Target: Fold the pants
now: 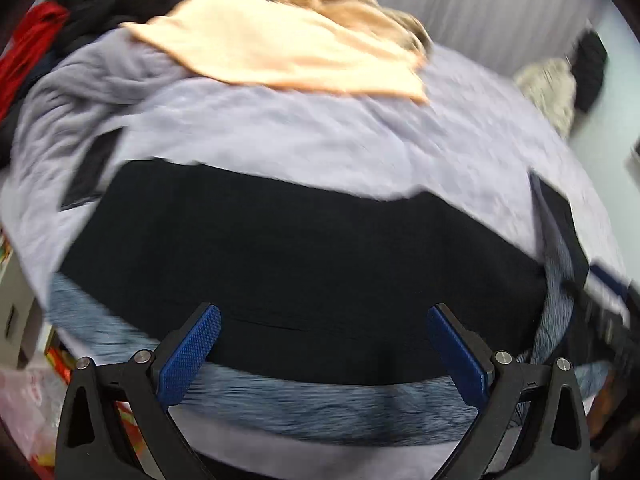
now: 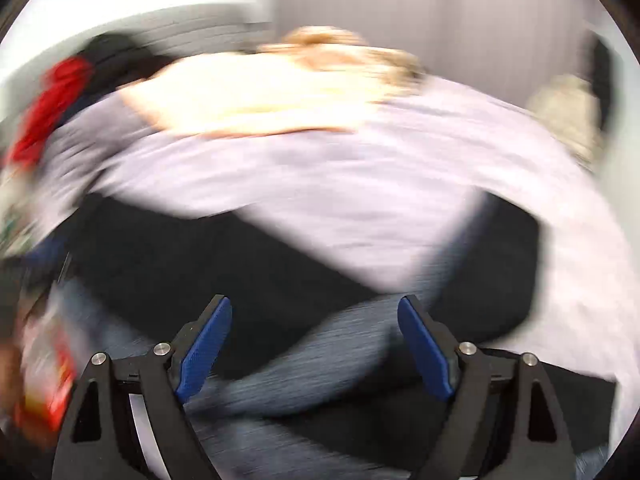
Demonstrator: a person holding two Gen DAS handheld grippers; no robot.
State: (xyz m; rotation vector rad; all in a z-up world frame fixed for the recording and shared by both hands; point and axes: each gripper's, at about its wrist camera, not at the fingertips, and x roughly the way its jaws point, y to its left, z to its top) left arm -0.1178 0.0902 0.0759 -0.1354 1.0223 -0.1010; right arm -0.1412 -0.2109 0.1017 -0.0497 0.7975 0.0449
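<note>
Two blue-padded black grippers, left (image 1: pixel 324 316) and right (image 2: pixel 316 308), both spread wide and empty, above seemingly folded black fabric pants (image 1: pixel 280 240) on lavender bedding (image 1: pixel 300 140).

Pants (image 1: pixel 304 248) flat on the bedspread (image 1: pixel 280 140), towel (image 1: pixel 280 48) behind, clothes pile (image 1: pixel 60 28) far left.

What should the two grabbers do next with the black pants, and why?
Probably bring both down to grip the black pants along their near edge for another fold. The left gripper and right gripper are both open and hold nothing, and the pants lie flat on the lilac blanket.
</note>
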